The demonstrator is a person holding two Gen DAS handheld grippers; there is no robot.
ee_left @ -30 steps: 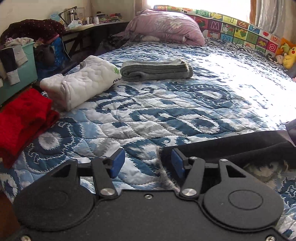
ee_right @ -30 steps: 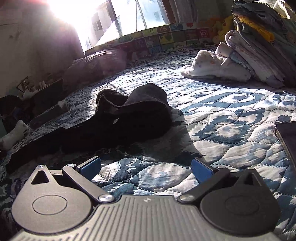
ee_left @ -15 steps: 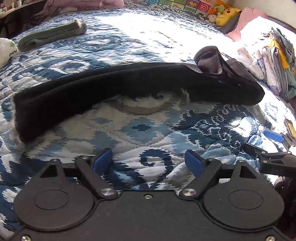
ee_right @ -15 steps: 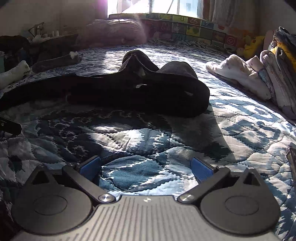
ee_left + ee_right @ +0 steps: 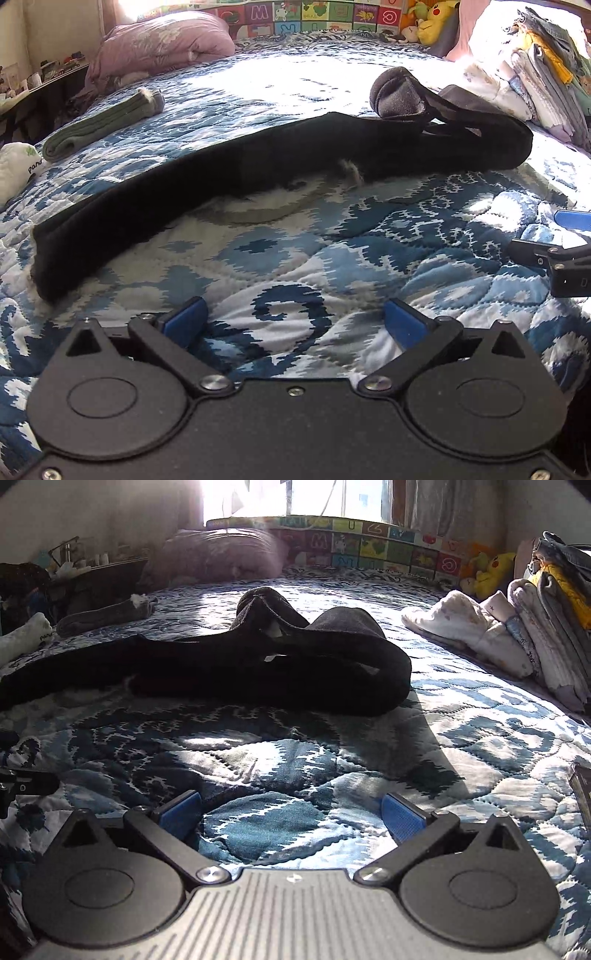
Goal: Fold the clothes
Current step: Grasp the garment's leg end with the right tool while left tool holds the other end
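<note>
A long black garment (image 5: 229, 177) lies stretched across the middle of a bed covered by a blue and white patterned quilt (image 5: 295, 266). Its narrow end trails toward the near left, and its bunched, thicker end sits to the far right, where a rounded fold of fabric stands up. The left claw (image 5: 295, 325) hovers low over the quilt just near of the garment, its blue-padded fingers spread wide apart and holding nothing. The right claw (image 5: 291, 812) is likewise wide open and empty, over bare quilt near the garment's bunched end; part of it also shows at the right edge of the left wrist view. Farther left on the bed lie a folded grey-green item (image 5: 99, 125) and a white folded piece (image 5: 14, 166). A pink pillow (image 5: 162, 44) rests at the far end beside a colourful alphabet play mat (image 5: 317, 14) propped against the window. A stack of folded clothes (image 5: 535, 635) sits at the far right, with yellow plush toys (image 5: 491, 572) behind it.
</note>
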